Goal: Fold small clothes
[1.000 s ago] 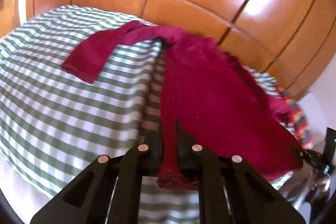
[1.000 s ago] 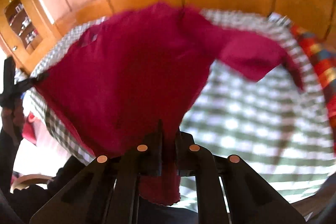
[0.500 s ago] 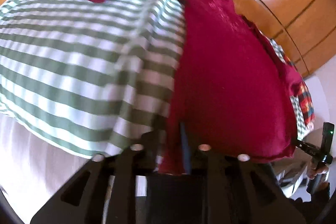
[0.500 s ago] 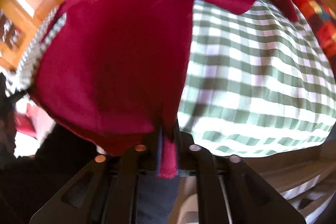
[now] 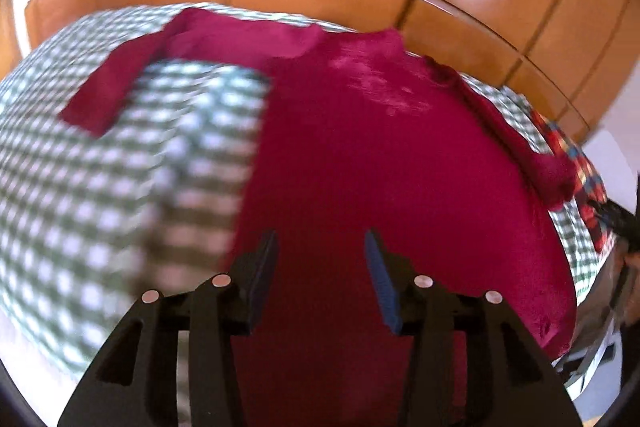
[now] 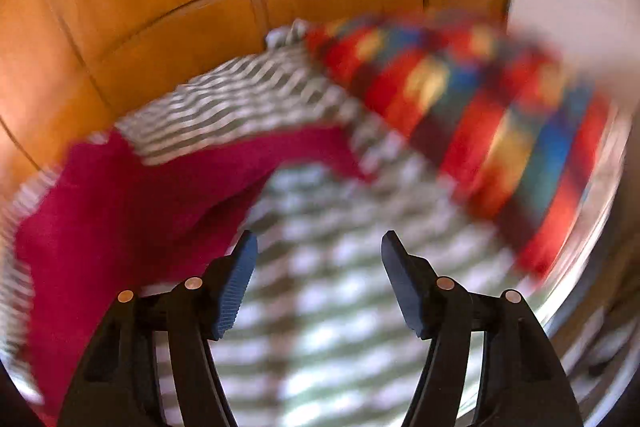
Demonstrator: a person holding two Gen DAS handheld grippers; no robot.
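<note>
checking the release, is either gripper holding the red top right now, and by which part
Nothing is held. The left gripper is opening above the red top, pads clear of it. The right gripper is opening over the checked cloth.

Both wrist cams sit behind their fingers, tilted down, close. Shared ahead: red shirt (image 5: 360,155) (image 6: 120,211), checked cloth (image 5: 120,167) (image 6: 340,307).
</note>
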